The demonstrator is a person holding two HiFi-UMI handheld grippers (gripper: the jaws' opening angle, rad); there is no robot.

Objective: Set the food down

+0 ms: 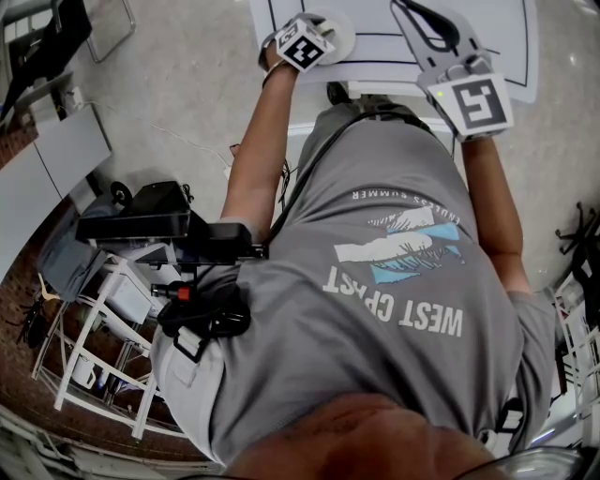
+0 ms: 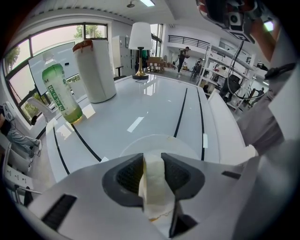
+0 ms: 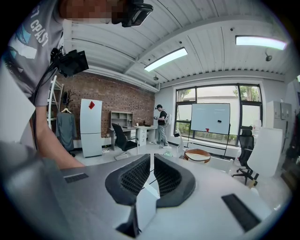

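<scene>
A pale, flat slice of food [image 2: 153,187] stands upright between the jaws of my left gripper [image 2: 153,161], which is shut on it. The gripper points steeply down, just above a round white plate [image 2: 140,143] on the white table [image 2: 154,108]. In the head view its marker cube [image 1: 302,44] covers the jaws and sits over the plate [image 1: 341,36]. My right gripper [image 3: 152,161] is held nearly level beside the table, with nothing between its jaws and only a thin slit left. Its black jaws [image 1: 424,21] reach over the table.
A green bottle [image 2: 61,93], a tall white roll with a brown top [image 2: 96,70] and a lamp [image 2: 140,47] stand at the table's far left. Black lines [image 2: 182,115] cross the tabletop. White racks [image 1: 103,328] stand on the floor to my left.
</scene>
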